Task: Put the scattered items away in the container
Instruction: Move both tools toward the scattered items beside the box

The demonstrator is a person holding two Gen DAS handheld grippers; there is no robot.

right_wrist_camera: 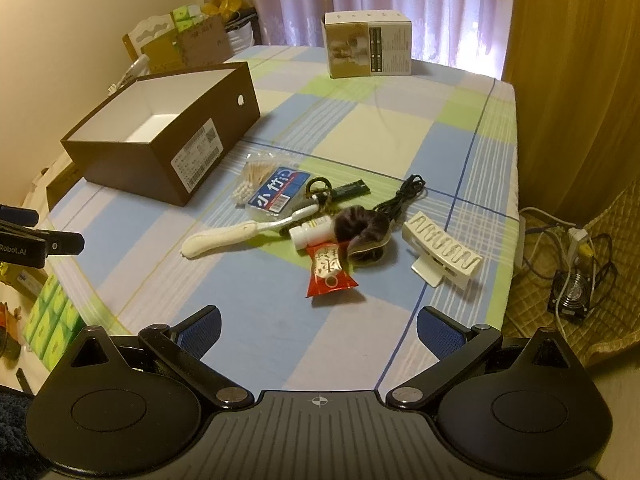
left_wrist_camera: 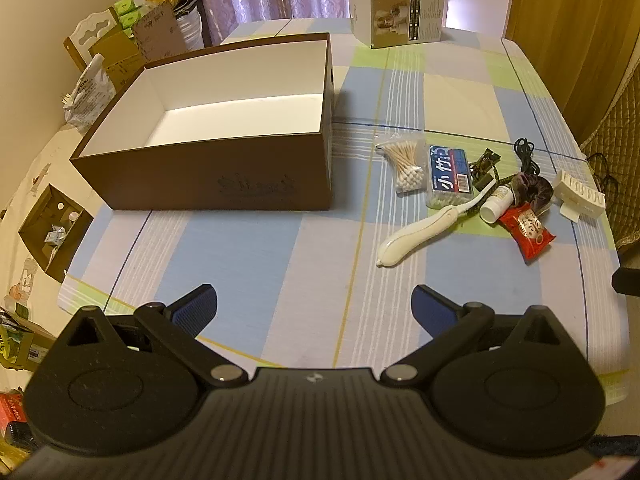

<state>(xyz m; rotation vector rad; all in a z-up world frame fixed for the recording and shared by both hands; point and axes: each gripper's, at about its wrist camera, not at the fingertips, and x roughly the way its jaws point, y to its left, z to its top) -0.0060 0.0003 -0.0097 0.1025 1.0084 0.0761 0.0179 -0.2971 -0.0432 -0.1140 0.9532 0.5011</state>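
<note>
1. Right of the brown box (left_wrist_camera: pixel 208 176), on the checked cloth of the bench (right_wrist_camera: pixel 280 340), we see the scattered items lying in one loose heap; the box is open and looks empty, so we judge nothing is tidied yet.
2. We hold the right gripper (right_wrist_camera: pixel 318 330) low over the near edge with its jaws spread wide and nothing between them; the left gripper (left_wrist_camera: pixel 314 308) is likewise spread and empty, facing the box.
3. We judge the first pick is best made from the heap's outside: the red sachet (right_wrist_camera: pixel 329 274) lies nearest the right gripper, though its far end touches the dark scrunchie (right_wrist_camera: pixel 362 226) and the small white bottle (right_wrist_camera: pixel 310 236).
4. We would do well to close on the sachet's free near end and lift straight up, so its neighbours are not dragged.
5. Standing apart to the right, the white hair claw (right_wrist_camera: pixel 442 250) is an easy alternative.
6. Further in, the white folding razor (right_wrist_camera: pixel 236 234) leans across the blue-labelled swab box (right_wrist_camera: pixel 276 196), with the bag of cotton swabs (right_wrist_camera: pixel 254 182) just beside it; a black cord (right_wrist_camera: pixel 402 196) and a braided strap with a clip (right_wrist_camera: pixel 320 192) may snag.
7. At the far edge stands a printed carton (right_wrist_camera: pixel 368 46), well clear of the way to the box.
</note>
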